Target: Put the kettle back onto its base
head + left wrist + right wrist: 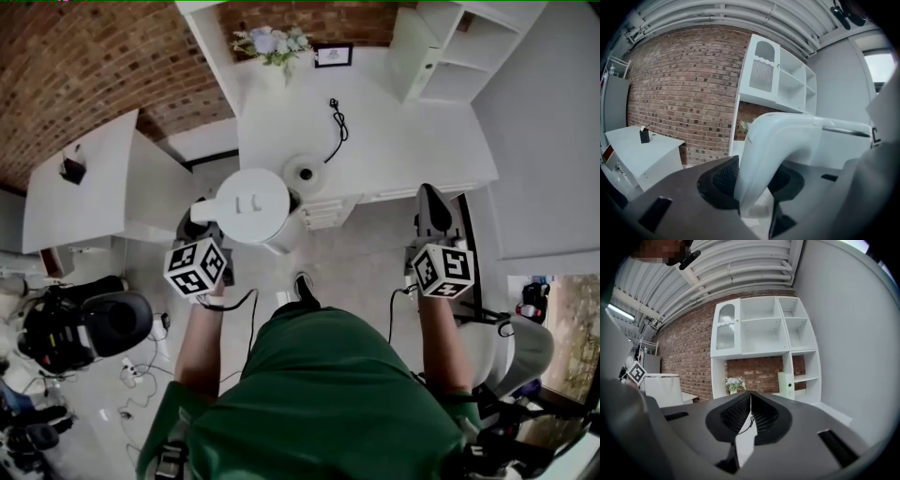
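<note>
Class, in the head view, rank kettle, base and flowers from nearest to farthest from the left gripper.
1. kettle, gripped by its handle.
2. base, near the front edge of the desk.
3. flowers, at the back of the desk.

Green shirt (309, 394); blk/wht marker cubes (197, 269), dk-grey jaws, blk cables (249, 314).

Soft, even indoor light; mild blur; fisheye bending and dark corners in both gripper views.
</note>
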Tool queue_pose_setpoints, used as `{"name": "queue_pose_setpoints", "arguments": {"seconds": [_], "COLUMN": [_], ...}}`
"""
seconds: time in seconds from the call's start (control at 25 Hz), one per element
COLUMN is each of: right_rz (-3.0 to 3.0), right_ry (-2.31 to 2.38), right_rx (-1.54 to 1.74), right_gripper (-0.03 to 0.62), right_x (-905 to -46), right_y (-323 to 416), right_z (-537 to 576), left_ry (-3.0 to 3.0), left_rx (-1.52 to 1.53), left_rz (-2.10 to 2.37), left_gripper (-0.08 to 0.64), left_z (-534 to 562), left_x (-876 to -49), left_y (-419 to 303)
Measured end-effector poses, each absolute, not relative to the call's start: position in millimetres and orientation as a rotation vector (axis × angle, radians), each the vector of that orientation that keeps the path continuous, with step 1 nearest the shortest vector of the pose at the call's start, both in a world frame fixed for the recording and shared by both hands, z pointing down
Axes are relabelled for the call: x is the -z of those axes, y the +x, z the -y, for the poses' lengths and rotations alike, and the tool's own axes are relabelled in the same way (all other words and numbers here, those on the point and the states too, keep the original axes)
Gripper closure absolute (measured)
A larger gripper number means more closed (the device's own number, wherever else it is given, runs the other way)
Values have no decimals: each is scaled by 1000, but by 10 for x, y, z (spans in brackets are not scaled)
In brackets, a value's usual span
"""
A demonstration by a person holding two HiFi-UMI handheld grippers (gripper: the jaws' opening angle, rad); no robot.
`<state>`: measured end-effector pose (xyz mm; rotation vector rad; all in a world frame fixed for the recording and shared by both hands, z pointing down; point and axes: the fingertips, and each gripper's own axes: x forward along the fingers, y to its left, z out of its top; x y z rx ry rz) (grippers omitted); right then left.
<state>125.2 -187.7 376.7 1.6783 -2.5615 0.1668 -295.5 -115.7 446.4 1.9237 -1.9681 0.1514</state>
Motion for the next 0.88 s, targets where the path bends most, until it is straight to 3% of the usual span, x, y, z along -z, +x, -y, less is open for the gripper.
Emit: {"name": "queue_pose_setpoints", "arguments": {"seconds": [0.88], "right_rz": [2503], "right_ry": [1617], "right_rx": [-271], "right_gripper": [569], "right_x": [-4237], "right_y": [1130], "right_z": [2587], "left_ry": [1948], "left_rx": [-170], "left_rz": [1948], "left_gripper": [403], "left_z": [2326], "left_x": [-4671], "left_y": [-2857]}}
